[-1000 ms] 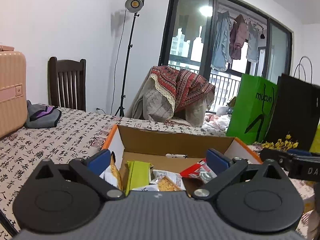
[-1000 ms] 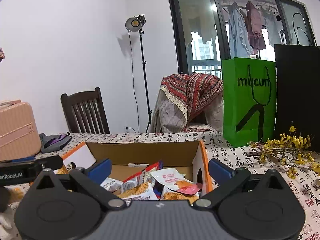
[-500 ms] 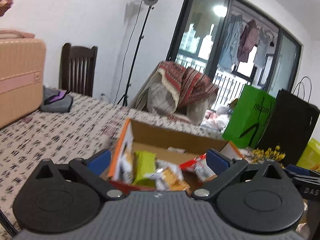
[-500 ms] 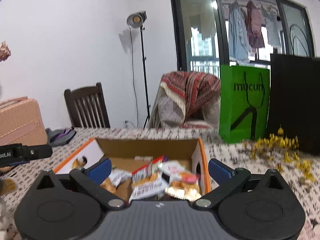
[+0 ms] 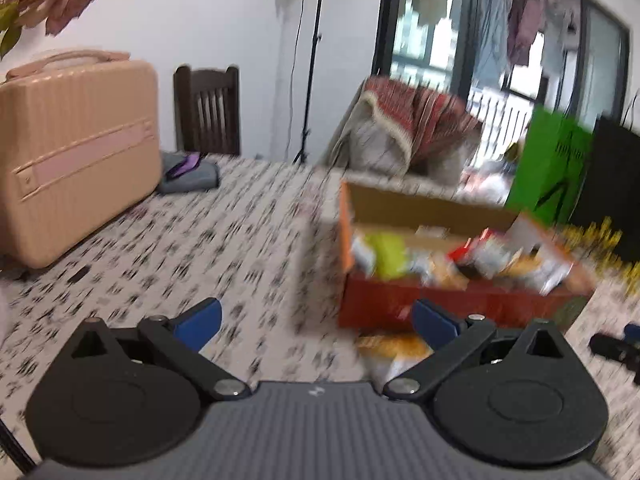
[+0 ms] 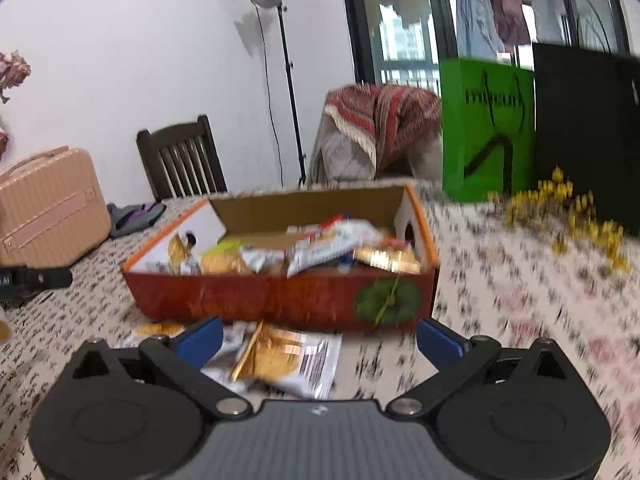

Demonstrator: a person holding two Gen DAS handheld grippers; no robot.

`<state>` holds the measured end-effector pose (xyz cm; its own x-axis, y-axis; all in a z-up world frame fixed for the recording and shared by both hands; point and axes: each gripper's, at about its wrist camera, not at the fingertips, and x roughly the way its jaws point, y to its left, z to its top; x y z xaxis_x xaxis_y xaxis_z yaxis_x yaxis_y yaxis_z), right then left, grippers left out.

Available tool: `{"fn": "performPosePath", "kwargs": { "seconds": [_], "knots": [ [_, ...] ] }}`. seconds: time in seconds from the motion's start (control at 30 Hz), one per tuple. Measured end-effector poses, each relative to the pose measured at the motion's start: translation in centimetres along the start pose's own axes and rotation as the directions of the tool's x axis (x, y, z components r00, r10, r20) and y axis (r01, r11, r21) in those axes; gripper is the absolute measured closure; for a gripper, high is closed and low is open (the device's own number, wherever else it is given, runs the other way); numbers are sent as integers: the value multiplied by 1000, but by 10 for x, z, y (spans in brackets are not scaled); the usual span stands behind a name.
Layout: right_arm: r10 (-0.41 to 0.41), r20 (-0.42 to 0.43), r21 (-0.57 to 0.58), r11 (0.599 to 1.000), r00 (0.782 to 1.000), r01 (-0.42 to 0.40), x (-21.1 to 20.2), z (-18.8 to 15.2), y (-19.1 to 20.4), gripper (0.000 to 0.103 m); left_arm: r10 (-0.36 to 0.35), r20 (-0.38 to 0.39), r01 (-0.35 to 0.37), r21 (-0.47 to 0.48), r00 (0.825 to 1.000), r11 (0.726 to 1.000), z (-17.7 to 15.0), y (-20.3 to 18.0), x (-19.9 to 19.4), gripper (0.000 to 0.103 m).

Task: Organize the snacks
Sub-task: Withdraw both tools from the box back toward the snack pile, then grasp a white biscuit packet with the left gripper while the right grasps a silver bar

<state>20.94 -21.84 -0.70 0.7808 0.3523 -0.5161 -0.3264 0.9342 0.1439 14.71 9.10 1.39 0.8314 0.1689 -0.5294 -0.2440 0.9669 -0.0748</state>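
An open red and orange cardboard box (image 6: 280,300) (image 5: 440,304) full of snack packets stands on the patterned tablecloth. A gold and white snack packet (image 6: 288,356) lies flat on the cloth in front of the box, just beyond my right gripper (image 6: 318,340), which is open and holds nothing. In the left wrist view the same packet (image 5: 390,346) shows blurred near the box's front left corner. My left gripper (image 5: 316,326) is open and empty, to the left of the box. The left gripper's body (image 6: 36,278) shows at the left edge of the right wrist view.
A peach suitcase (image 5: 72,156) stands on the table at the left, with a grey pouch (image 5: 188,174) behind it. A green bag (image 6: 486,128), a black bag (image 6: 584,128) and yellow flowers (image 6: 576,212) stand at the back right. A wooden chair (image 6: 182,158) stands behind the table.
Both grippers have pulled back and away from the box, the left one swinging leftward. The box front and a packet lying on the cloth have come into view.
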Motion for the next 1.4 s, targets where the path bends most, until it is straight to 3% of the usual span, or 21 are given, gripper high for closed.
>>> {"fn": "performPosePath", "kwargs": {
  "seconds": [0.07,0.3,0.47,0.67,0.83,1.0,1.07,1.13,1.23,1.3,1.4],
  "knots": [
    [-4,-20,-16,1000,1000,4,3,-9,4,0,17,-28,-16,46,999,999,-10,-3,0,0],
    [3,-107,-65,998,994,-10,28,-16,16,0,-26,-32,29,107,999,994,-18,-16,-1,0],
    [20,-156,-53,998,988,-29,52,-15,25,0,-105,-78,114,113,991,987,-14,-18,5,0],
    [-28,-143,-49,999,989,21,69,-13,35,0,-146,-61,154,175,987,972,-16,-27,8,0],
    [-47,-174,-41,998,984,41,83,-9,32,0,-210,-57,216,128,976,968,-20,-21,10,0],
    [4,-184,21,1000,983,0,88,-9,17,10,-188,-56,192,78,981,978,-18,-15,22,0],
    [-1,-180,-8,1000,984,0,89,-12,19,11,-186,-54,190,76,981,979,-15,-16,23,0],
    [-2,-172,-36,999,985,-5,88,-14,23,19,-175,-51,179,64,983,982,-12,-17,24,0],
    [30,-177,-53,998,984,-40,84,-13,29,41,-142,-84,148,78,986,986,-11,-25,31,0],
    [52,-182,-56,996,982,-63,82,-12,30,74,-127,-104,136,90,986,987,-11,-31,36,0],
    [64,-174,-61,995,983,-76,75,-12,32,85,-103,-114,114,91,988,989,-12,-38,41,0]
  ]
}}
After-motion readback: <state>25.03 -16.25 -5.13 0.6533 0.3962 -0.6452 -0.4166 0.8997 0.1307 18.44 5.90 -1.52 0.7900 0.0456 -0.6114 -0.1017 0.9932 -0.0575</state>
